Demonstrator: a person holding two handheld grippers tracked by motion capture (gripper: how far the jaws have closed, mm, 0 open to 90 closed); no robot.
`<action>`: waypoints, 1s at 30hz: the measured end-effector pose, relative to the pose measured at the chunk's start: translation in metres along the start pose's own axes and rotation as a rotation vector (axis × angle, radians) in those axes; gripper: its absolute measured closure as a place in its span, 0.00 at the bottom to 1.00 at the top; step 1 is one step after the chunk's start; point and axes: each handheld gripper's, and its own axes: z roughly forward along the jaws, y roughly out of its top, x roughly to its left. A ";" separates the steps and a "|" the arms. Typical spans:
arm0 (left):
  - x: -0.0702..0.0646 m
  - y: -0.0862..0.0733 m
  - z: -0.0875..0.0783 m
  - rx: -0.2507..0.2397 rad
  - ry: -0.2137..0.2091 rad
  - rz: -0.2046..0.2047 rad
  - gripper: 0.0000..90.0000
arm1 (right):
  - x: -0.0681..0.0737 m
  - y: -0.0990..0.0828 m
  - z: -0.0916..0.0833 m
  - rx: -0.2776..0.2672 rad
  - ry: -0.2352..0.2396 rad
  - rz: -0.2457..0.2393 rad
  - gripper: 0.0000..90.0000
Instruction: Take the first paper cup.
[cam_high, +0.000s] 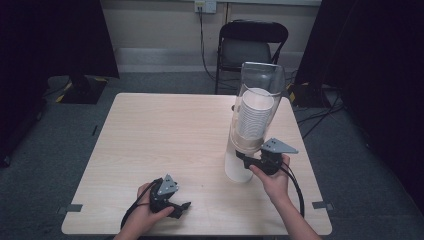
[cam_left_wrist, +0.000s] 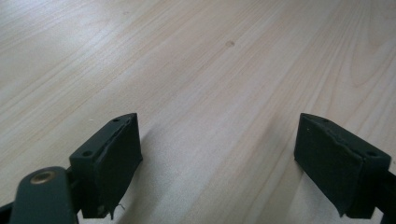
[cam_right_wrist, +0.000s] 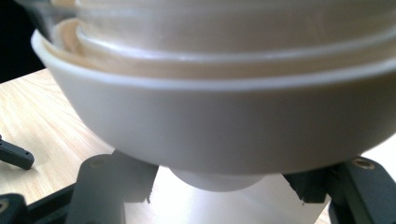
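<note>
The high view is showing dim, bluish light, the surroundings falling into near-black, soft shadows pooling under both hands. Both gripper views are running brighter; the cup dispenser (cam_right_wrist: 224, 107) is sitting blurred, too close for focus.

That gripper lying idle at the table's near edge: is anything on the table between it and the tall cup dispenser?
No. In the high view, only bare table lies between the left gripper and the cup dispenser. The left gripper view shows plain wood ahead.
</note>
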 end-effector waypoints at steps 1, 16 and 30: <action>0.000 0.000 0.000 0.005 -0.001 -0.005 0.16 | 0.000 0.000 0.000 -0.001 0.003 0.003 0.40; 0.000 0.000 0.000 0.005 0.000 -0.004 0.16 | -0.002 -0.003 0.001 0.005 0.013 0.007 0.41; 0.000 0.000 0.000 0.002 0.000 -0.002 0.16 | -0.002 -0.006 0.001 0.009 0.010 -0.006 0.42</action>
